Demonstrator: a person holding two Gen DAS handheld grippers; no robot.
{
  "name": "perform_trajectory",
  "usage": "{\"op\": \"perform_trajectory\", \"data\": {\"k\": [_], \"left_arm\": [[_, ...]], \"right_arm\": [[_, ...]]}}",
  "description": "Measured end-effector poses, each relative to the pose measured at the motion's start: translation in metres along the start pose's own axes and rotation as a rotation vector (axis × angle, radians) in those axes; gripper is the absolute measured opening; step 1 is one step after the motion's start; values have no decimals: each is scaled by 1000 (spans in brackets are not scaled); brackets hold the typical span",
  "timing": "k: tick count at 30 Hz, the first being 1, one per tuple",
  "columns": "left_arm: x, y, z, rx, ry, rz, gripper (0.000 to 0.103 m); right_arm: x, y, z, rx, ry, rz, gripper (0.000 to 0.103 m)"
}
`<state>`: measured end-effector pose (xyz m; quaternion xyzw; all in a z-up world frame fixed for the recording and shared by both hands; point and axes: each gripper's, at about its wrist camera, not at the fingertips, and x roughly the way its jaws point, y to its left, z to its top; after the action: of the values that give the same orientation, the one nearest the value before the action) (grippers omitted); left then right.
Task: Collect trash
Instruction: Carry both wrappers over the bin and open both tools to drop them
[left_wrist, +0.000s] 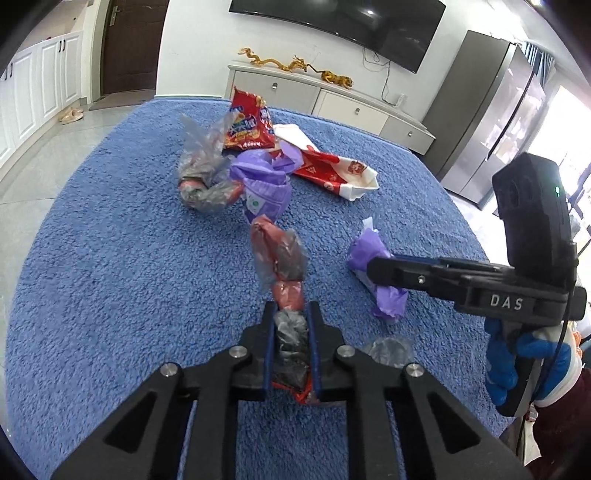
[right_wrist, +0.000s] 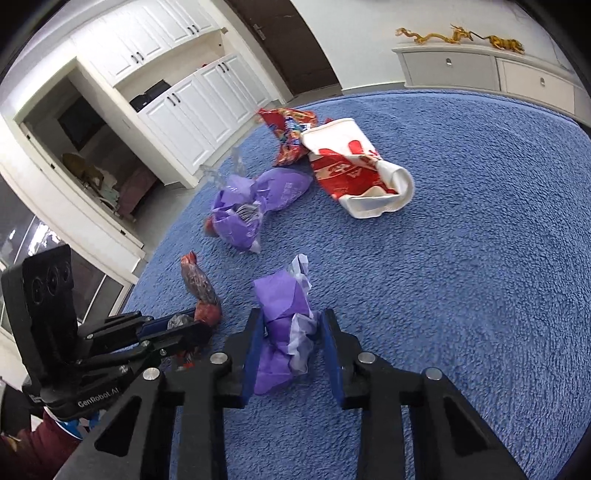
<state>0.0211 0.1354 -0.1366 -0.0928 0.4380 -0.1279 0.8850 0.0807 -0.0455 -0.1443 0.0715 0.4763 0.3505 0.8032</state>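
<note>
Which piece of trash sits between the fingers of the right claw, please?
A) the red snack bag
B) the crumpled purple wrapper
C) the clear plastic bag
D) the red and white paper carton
B: in the right wrist view the right claw brackets the crumpled purple wrapper, while the red and white paper carton lies farther off on the blue carpet.

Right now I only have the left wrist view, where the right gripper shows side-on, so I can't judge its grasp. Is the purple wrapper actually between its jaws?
Observer: Yes. In the right wrist view the purple wrapper lies between the jaws of the right gripper, and both pads seem to touch it.
Operator: How deep does it sit?
Observer: Deep. Its near end runs back almost the full length of the pads, and its far end sticks out past the tips.
</note>
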Motion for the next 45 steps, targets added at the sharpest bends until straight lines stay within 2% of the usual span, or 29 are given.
{"op": "perform_trajectory", "data": {"k": [6, 12, 17, 21, 26, 30, 36, 40, 45], "left_arm": [[-25, -12, 11, 15, -34, 11, 14], [-34, -50, 36, 59, -44, -49, 14], [-21, -108, 63, 134, -28, -135, 14], [4, -168, 86, 209, 4, -203, 14], [51, -255, 118, 313, 37, -264, 14], [101, -322, 141, 369, 78, -281, 14], [195, -395, 158, 404, 187, -246, 14], [255, -425, 160, 403, 270, -220, 14], [312, -448, 163, 395, 327, -182, 14]], "right_arm": [[-23, 1, -3, 8, -66, 26, 26], [-77, -15, -3, 62, -206, 8, 26], [-139, -52, -14, 157, -342, -80, 27], [-188, -99, -29, 267, -441, -186, 27], [-236, -167, -50, 453, -537, -315, 27], [-261, -224, -67, 601, -587, -407, 27], [-262, -305, -84, 773, -553, -499, 27], [-252, -350, -97, 865, -500, -521, 27], [-235, -383, -107, 925, -446, -553, 29]]}}
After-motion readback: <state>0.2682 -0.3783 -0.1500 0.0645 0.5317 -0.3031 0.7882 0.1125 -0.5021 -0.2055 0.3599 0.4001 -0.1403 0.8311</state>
